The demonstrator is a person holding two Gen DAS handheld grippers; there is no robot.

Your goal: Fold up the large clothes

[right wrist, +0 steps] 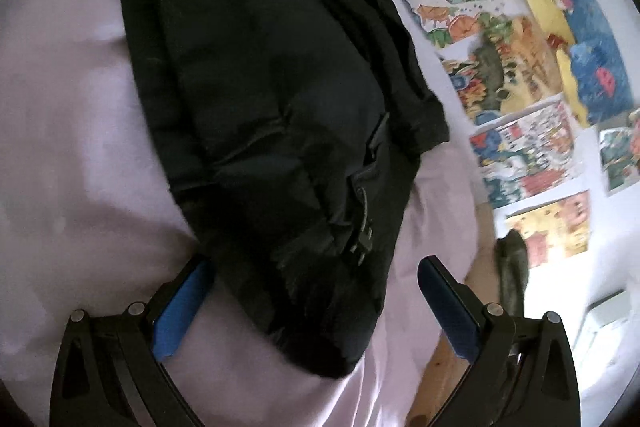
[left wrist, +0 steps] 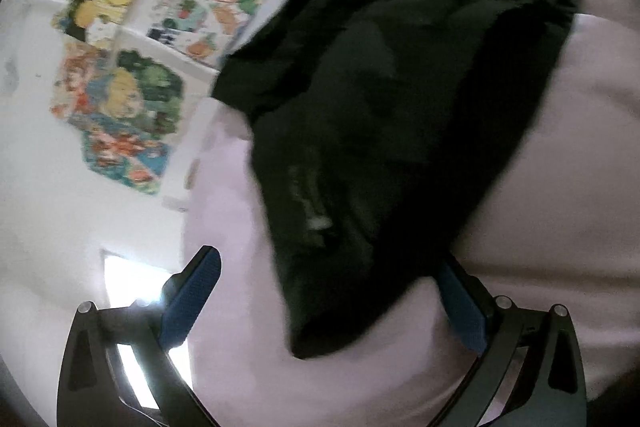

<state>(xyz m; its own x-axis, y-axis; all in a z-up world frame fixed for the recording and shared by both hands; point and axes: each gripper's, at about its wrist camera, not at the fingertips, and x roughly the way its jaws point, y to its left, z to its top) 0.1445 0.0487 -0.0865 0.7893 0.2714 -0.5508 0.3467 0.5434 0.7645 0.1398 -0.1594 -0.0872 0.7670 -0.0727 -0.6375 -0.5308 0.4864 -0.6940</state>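
The black jacket (left wrist: 380, 115) lay bunched in a long heap on the pale pink bedsheet (left wrist: 560, 187), probably because a bed gave enough flat room to spread and fold so bulky a garment. In the left wrist view, the left gripper (left wrist: 328, 303) hung just over the jacket's near corner with its blue pads (left wrist: 192, 299) spread wide, one on either side of the dark cloth and gripping nothing. It pointed along the jacket's length and tilted down towards it, which looked like the approach to a pinch on that corner. Beyond the jacket, bright drawings (left wrist: 120, 99) covered the white wall.

In the right wrist view, the right gripper (right wrist: 316, 311) took a matching pose at the jacket's other near corner, fingers apart and straddling the padded hem beside a zip pull (right wrist: 364, 231). Both claws were empty. Past the jacket's far side a wooden bed edge (right wrist: 444, 375) showed, with a dark sock-like item (right wrist: 512, 267) lying near it.
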